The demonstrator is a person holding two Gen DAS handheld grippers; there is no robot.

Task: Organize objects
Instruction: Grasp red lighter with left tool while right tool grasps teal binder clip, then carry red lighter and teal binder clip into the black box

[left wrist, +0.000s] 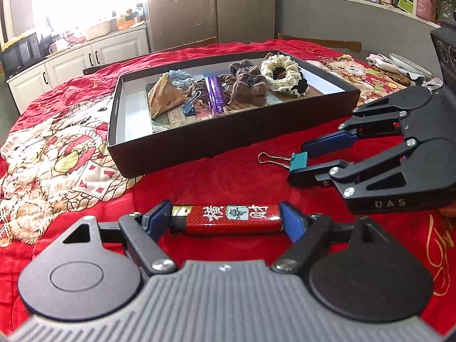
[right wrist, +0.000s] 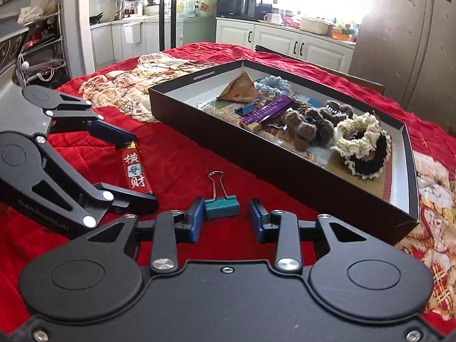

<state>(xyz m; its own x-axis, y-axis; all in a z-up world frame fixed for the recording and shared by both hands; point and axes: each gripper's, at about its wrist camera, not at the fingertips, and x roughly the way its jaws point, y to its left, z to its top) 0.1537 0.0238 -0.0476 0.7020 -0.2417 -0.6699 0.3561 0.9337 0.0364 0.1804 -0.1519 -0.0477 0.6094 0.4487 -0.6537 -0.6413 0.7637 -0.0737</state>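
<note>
The left gripper was clamped endwise on a red lighter, its blue pads pressed against the two ends so the lighter lay crosswise between the fingers, white characters on its side facing up. It sat low over the red blanket, and whether the lighter touched the cloth I could not tell.

Just beside it, the right gripper had a teal binder clip between its fingers. The left-hand pad stood against the clip's body, while a clear gap showed between the clip and the other pad, so the jaws were not yet gripping. The clip rested on the blanket with its wire handles pointing away from the gripper, toward the box.

Beyond both tools lay a shallow black box with a white inside, set on the same blanket. Already in it were a purple lighter-shaped stick, a blue binder clip, a tan cloth pouch, a pale blue crocheted piece, brown crocheted pieces and a cream and black crocheted ring, all lying on a printed sheet.

The blanket carried a cartoon cat print to the box's left. Behind stood white kitchen cabinets with a black microwave on the counter.
</note>
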